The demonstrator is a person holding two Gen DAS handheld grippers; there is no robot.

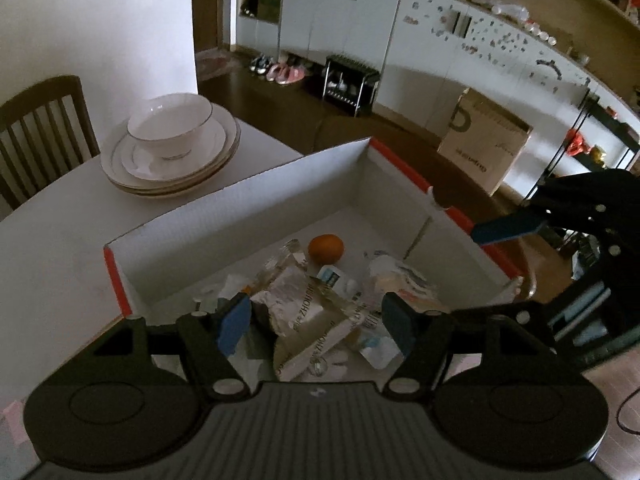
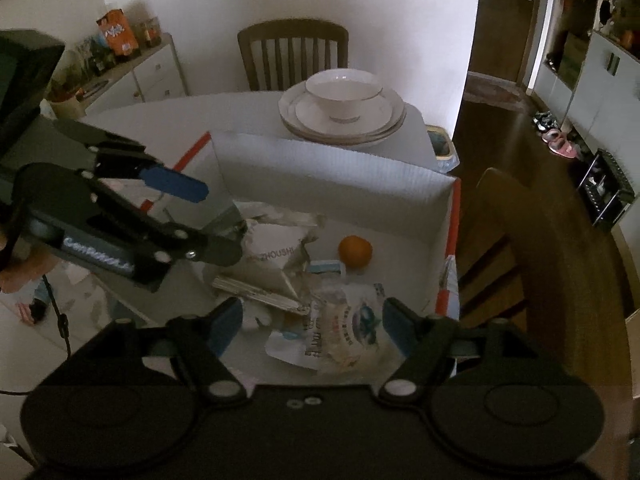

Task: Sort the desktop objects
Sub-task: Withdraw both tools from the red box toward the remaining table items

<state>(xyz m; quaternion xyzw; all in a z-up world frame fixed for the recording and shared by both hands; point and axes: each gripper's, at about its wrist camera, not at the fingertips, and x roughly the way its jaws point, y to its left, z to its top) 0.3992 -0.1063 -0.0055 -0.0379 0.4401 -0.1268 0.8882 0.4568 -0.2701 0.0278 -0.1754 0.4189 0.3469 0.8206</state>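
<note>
The left gripper [image 1: 316,322] is held above the near end of the cardboard box [image 1: 304,184], its two blue-padded jaws spread apart with nothing pinched between them; crumpled wrappers and a flat white packet [image 1: 308,336] lie in the box below the gap. The right gripper [image 2: 314,326] is likewise spread wide and empty, poised over a printed plastic pouch [image 2: 344,336] that rests on the box floor. Each tool shows in the other's view: the right one enters the left wrist view from the right edge, over the box's red-edged side, and the left one reaches in from the left of the right wrist view over the box's left wall. The box is open-topped, white inside with red outer edges, and stands on the white table [image 1: 52,248]. Its contents are a loose heap of packaging, a small white-and-blue packet [image 1: 334,280], and an orange [image 1: 326,248] lying apart from the heap toward the far wall. Beyond the box, on the same table, a white bowl [image 2: 344,90] sits on a stack of white plates [image 2: 384,120]. A wooden chair [image 2: 292,52] stands behind the table against a white wall.
</note>
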